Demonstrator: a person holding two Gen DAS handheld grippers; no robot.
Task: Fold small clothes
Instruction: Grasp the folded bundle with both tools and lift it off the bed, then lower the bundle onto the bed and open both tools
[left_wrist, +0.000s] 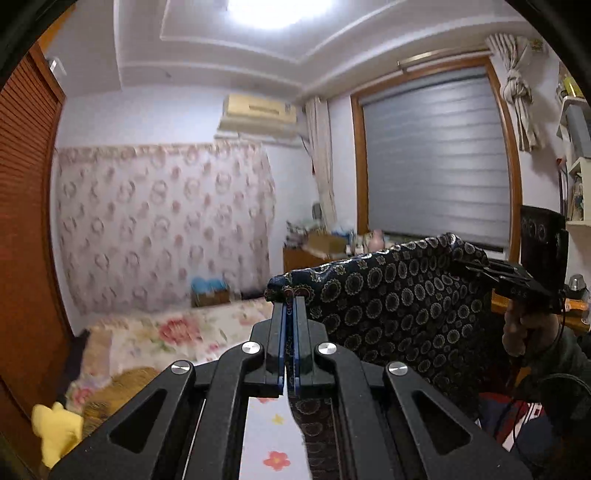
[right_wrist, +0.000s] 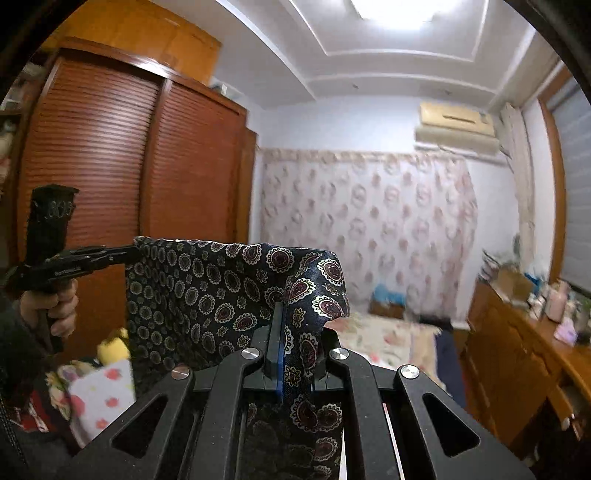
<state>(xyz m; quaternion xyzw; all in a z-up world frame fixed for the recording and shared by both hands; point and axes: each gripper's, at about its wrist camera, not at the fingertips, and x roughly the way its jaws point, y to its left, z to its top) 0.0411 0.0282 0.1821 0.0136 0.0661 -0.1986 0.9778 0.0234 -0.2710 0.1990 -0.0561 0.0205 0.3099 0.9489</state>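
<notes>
A dark navy cloth (left_wrist: 399, 302) printed with round medallions hangs in the air, stretched between both grippers by its top edge. My left gripper (left_wrist: 290, 301) is shut on the cloth's left top corner, which bunches over the fingertips. My right gripper (left_wrist: 463, 264) grips the other top corner at the right, with a hand (left_wrist: 528, 328) on its handle. In the right wrist view the cloth (right_wrist: 207, 288) drapes over my right gripper (right_wrist: 286, 310), which is shut on it, and the cloth covers one finger. There the left gripper (right_wrist: 135, 253) holds the far corner.
Below lies a white sheet with small flowers (left_wrist: 273, 435). Beyond it are a bed with a floral cover (left_wrist: 177, 332), a yellow plush toy (left_wrist: 55, 432), a slatted wooden wardrobe (right_wrist: 110, 147) and a wooden dresser (right_wrist: 517, 350) with clutter. A window blind (left_wrist: 436, 158) is at the right.
</notes>
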